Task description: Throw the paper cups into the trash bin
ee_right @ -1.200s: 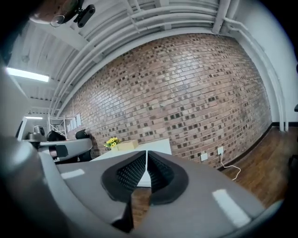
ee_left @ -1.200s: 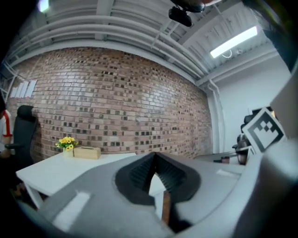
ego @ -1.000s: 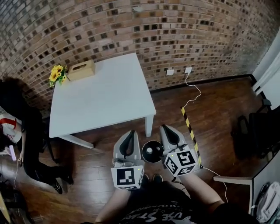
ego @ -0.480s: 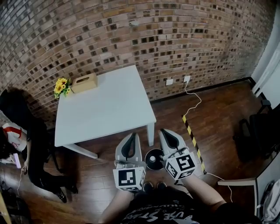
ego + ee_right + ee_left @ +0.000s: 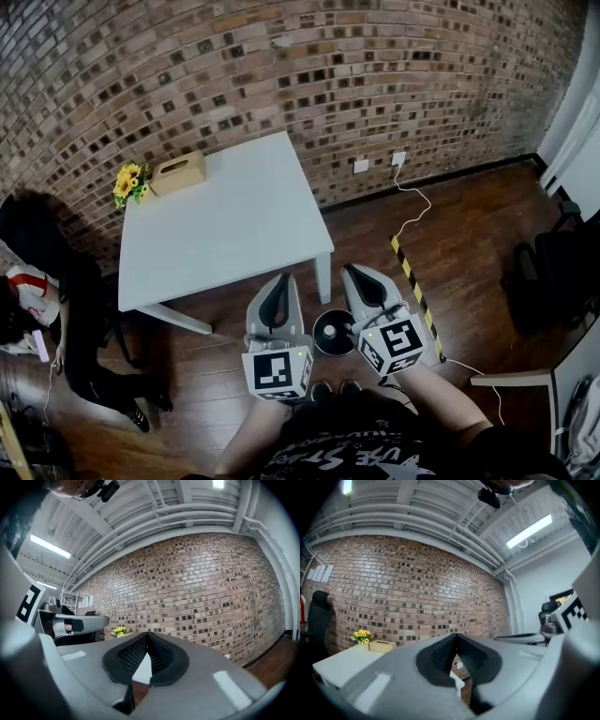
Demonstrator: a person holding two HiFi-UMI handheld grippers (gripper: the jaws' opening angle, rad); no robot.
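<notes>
Left gripper (image 5: 280,279): jaws closed, ribbed black pads meeting at the tips, nothing between them. Right gripper (image 5: 359,272): the same, pads pressed together and empty. I hold both low in front of me, side by side, tips pointing towards the red-brown brick wall (image 5: 281,75).

Round black trash bin (image 5: 316,337) stands on the dark wooden floor (image 5: 469,234), between my two grippers and just beside the near leg of the white square table (image 5: 225,225). A small pale shape (image 5: 328,330) lies inside the bin; I cannot tell whether it is a paper cup.

At the table's far left corner: a tan tissue box (image 5: 178,172), with a bunch of yellow flowers (image 5: 128,180) just beside it.

Yellow-and-black striped tape (image 5: 412,281) runs along the floor right of the bin.
</notes>
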